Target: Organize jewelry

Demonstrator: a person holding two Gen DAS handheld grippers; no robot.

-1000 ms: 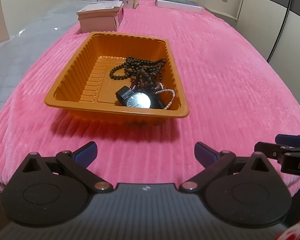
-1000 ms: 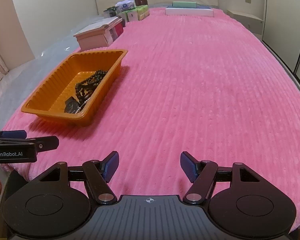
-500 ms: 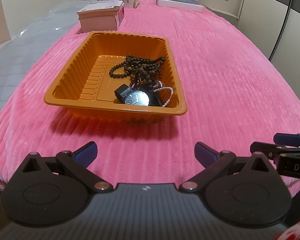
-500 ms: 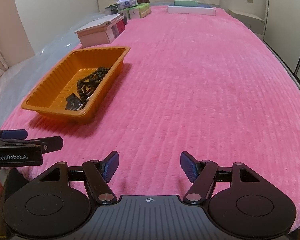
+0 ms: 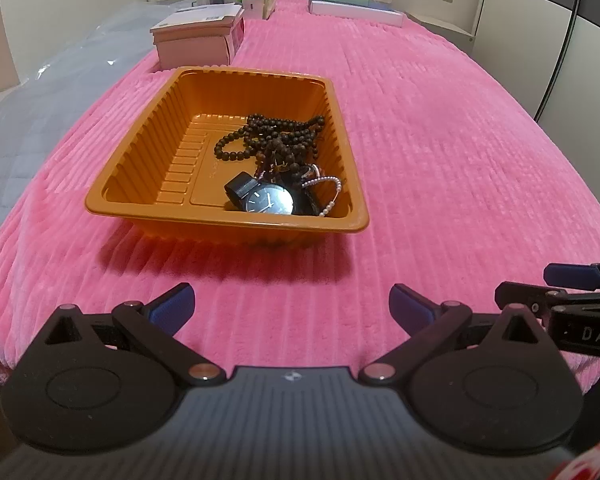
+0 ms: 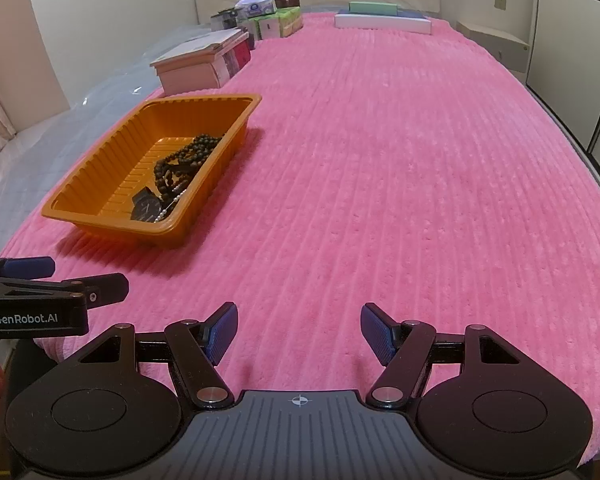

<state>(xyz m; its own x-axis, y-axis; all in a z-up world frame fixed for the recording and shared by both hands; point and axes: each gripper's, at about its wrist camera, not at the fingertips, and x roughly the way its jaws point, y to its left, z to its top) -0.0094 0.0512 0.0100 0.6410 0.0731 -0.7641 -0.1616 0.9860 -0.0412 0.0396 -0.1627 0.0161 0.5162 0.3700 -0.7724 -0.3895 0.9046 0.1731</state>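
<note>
With both jaws spread and empty, the left gripper is being lined up short of the orange tray, where the wristwatch is best pinched clear of the dark bead strands, the right gripper being held beside the tray.

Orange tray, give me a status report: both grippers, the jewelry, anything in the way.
Left gripper open, empty. Right gripper open, empty. Orange tray holds dark bead strand, watch, pearl strand, tangled. Path to tray unobstructed.
</note>
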